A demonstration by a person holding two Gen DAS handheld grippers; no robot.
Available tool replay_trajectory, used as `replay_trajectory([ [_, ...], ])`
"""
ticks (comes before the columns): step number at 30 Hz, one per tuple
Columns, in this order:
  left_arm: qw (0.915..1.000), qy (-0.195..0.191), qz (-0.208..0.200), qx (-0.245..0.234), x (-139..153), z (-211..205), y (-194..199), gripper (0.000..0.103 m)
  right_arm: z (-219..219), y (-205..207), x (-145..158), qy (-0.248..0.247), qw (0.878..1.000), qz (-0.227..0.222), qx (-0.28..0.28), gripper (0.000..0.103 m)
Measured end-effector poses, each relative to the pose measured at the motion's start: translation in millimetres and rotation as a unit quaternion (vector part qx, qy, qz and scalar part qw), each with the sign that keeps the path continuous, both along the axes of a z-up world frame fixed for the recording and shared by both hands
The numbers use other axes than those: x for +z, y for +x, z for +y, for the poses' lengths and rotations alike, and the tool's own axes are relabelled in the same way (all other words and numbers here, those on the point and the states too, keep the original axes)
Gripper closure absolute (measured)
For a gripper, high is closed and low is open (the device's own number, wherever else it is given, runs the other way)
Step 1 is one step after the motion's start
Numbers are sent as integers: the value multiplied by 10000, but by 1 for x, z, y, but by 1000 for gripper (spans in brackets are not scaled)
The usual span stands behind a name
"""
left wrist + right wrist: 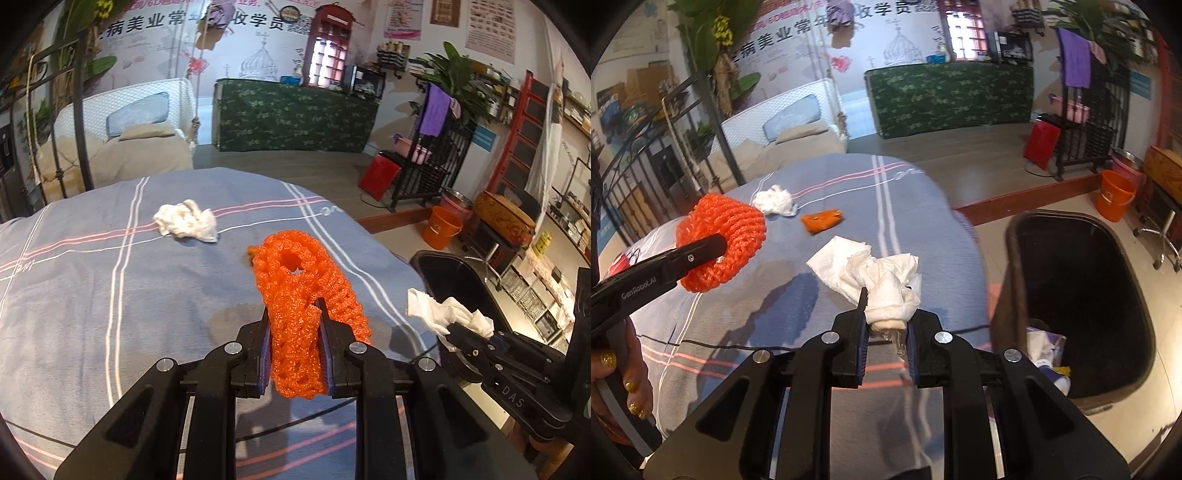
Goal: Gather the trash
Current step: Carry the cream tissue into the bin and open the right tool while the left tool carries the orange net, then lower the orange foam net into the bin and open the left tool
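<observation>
From the left wrist view we see the left gripper point(293, 314) with its jaws clamped on an orange foam net sleeve point(301, 291), which sticks out toward twelve o'clock above a bed covered by a grey-blue striped sheet point(92, 295). A crumpled white tissue point(186, 221) lies on the sheet at about eleven o'clock, well apart from the sleeve. Over at three o'clock the right gripper point(452, 330) comes in from the right edge, its jaws pinching a wad of white tissue point(443, 308), just beside the rim of a black trash bin point(461, 269). Now the right wrist view: we look down the right gripper point(886, 314), jaws closed on the wad of white tissue point(882, 278), held above the sheet point(905, 206). The black trash bin point(1012, 280) stands beside the bed at three o'clock, with some scraps already at its bottom. At nine o'clock the left gripper point(718, 242) holds the orange foam net sleeve point(724, 236). On the sheet at eleven o'clock lie a small orange scrap point(822, 221) and, beyond it, the crumpled white tissue point(774, 201).
</observation>
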State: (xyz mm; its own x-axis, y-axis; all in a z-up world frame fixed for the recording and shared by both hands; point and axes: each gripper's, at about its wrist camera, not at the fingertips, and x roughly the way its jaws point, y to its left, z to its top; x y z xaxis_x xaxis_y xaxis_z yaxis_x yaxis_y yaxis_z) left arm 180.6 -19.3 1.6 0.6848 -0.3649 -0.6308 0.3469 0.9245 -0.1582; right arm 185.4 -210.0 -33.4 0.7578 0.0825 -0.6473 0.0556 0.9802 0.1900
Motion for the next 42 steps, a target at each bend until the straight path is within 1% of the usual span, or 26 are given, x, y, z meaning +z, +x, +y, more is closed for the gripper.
replay_trajectory([
  [9, 9987, 7, -66, -511, -2, -46, -11, 82, -41, -22, 0, 40, 9982, -98, -585, 85],
  [13, 9976, -12, -23, -693, -3, -60, -14, 82, -60, -30, -2, 79, 9960, -122, -882, 85],
  [19, 9952, 62, -79, -969, -4, -79, -22, 82, -90, -38, -3, 50, 9906, -123, -1363, 85],
  [24, 9938, 65, -90, -1110, -5, -89, -25, 82, -113, -34, -6, -31, 9856, -90, -1686, 85],
  [30, 9915, 108, -51, -1293, -7, -99, -26, 82, -132, -21, -26, -97, 9805, 192, -1954, 85],
  [31, 9910, 114, -38, -1337, -8, -101, -25, 82, -134, -19, -31, -88, 9794, 239, -2003, 80],
  [33, 9896, 125, -14, -1431, -9, -108, -25, 82, -138, -18, -37, -14, 9771, 299, -2108, 62],
  [34, 9890, 138, -10, -1475, -10, -111, -25, 82, -140, -18, -40, 19, 9759, 321, -2160, 43],
  [35, 9882, 152, -9, -1521, -10, -114, -25, 82, -142, -20, -42, 83, 9749, 298, -2204, 37],
  [42, 9801, 292, 28, -1961, -18, -147, -28, 82, -151, -34, -41, 167, 9723, 269, -2318, 37],
])
